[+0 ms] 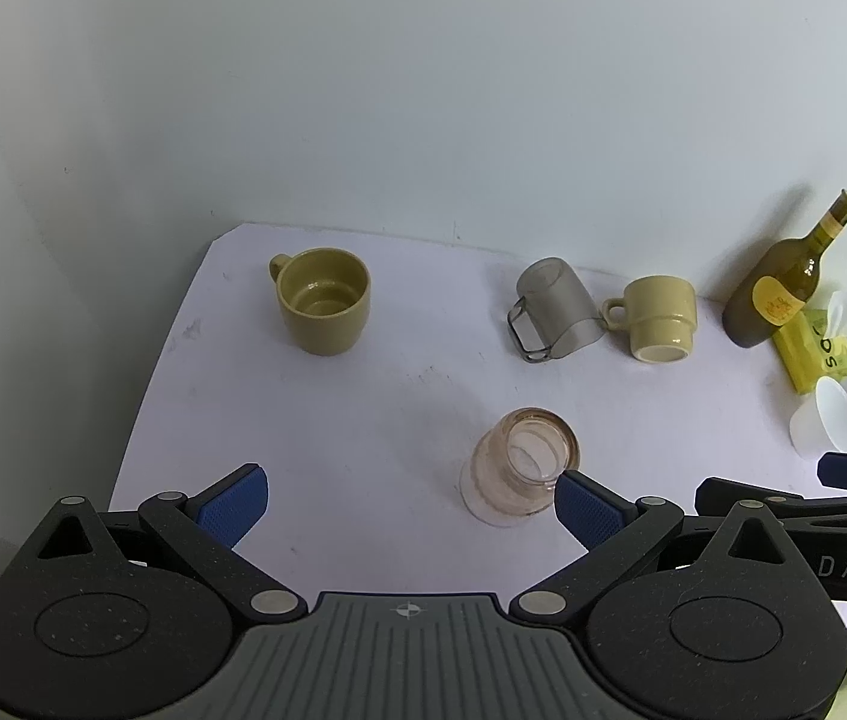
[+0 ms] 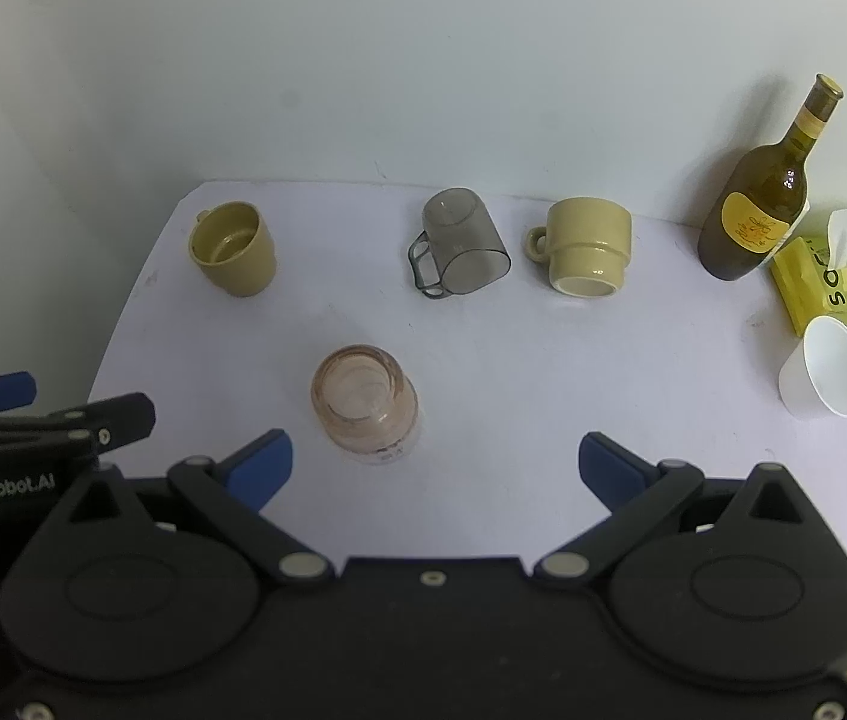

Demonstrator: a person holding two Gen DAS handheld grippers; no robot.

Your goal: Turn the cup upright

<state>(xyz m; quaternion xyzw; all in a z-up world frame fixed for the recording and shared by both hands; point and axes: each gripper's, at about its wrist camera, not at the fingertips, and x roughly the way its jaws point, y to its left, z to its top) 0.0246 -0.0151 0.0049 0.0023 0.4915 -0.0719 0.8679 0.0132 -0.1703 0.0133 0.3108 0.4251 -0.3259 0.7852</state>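
1. On the white table (image 2: 483,360), four cups wait. The green mug (image 2: 234,249) at 10 o'clock already stands right way up. The grey see-through mug (image 2: 459,243) at 12 o'clock, the cream mug (image 2: 588,246) at 1 o'clock and the pink glass cup (image 2: 366,408) near the front all sit mouth down.
2. Both tools have their fingers spread wide and hold nothing. The left gripper (image 1: 411,504) is just beside the pink glass cup, and its right blue pad (image 1: 585,510) looks very near the glass. I cannot tell if it touches. The right gripper (image 2: 435,468) hangs a bit to the right of that cup.
3. The pink glass cup looks like the next one to flip, since it is closest to both tools.
4. To do it well, slide one tool so the cup sits in the middle between the two pads, not off to one side.
5. Close gently. Glass is slippery and hard, so squeeze the ribbed wall low down, not the thin edge.
6. Lift it a little first, then turn it over in the air. Turning it on the table could make it roll or bang.
7. Set it down flat, away from the other mugs.
8. Keep away from the bottle (image 2: 759,204), the tissue pack (image 2: 825,282) and the white paper cup (image 2: 825,375) at 3 o'clock.
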